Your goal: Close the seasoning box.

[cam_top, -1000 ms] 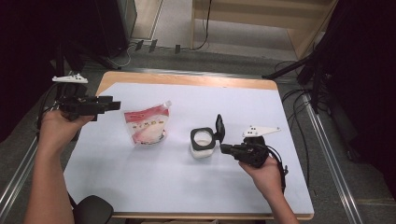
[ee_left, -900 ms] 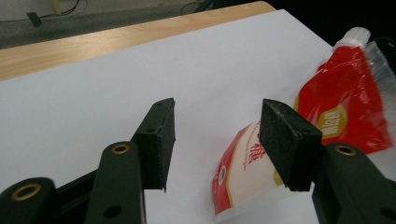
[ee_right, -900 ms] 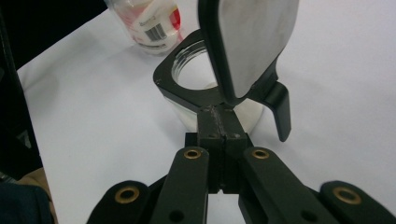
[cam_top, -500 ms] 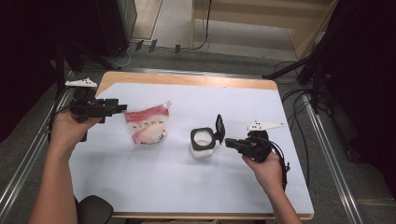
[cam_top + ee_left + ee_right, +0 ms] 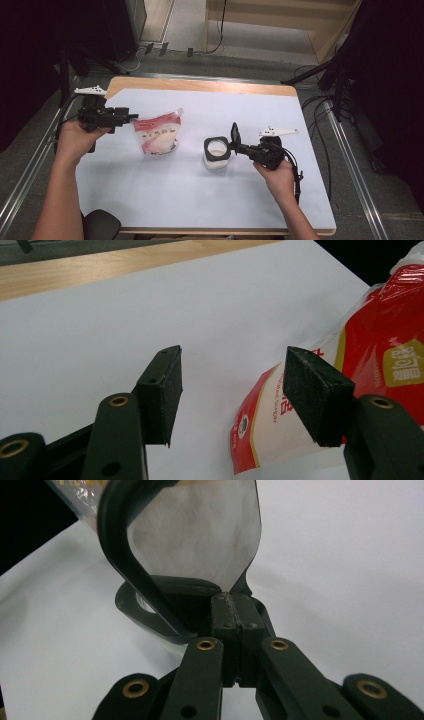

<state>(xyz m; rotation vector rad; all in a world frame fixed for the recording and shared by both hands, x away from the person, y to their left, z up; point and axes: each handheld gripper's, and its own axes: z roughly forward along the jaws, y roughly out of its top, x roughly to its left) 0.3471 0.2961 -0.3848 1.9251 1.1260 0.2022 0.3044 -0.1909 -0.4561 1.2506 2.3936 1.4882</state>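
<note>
A red and white pouch [image 5: 157, 136] stands on the white table sheet [image 5: 190, 200], left of centre. My left gripper [image 5: 131, 117] hovers just left of it, and its jaws have just been opening. In the left gripper view the gripper [image 5: 232, 385] is open with nothing between the pads, and the pouch [image 5: 385, 355] lies behind the right jaw. A small square container [image 5: 217, 152] with white contents sits mid-table, its dark-framed lid [image 5: 234, 134] flipped upright. My right gripper [image 5: 240, 147] is shut on the lid's edge; its jaws [image 5: 232, 605] meet at the base of the clear lid [image 5: 200, 535].
The table's wooden rim [image 5: 200, 86] runs along the far side. Metal rails [image 5: 350, 165] flank the table. A black seat [image 5: 100, 225] sits at the near left edge. Cables [image 5: 320, 107] lie on the floor at right.
My left gripper has drifted slightly right toward the pouch. The right gripper has stayed in place on the lid.
</note>
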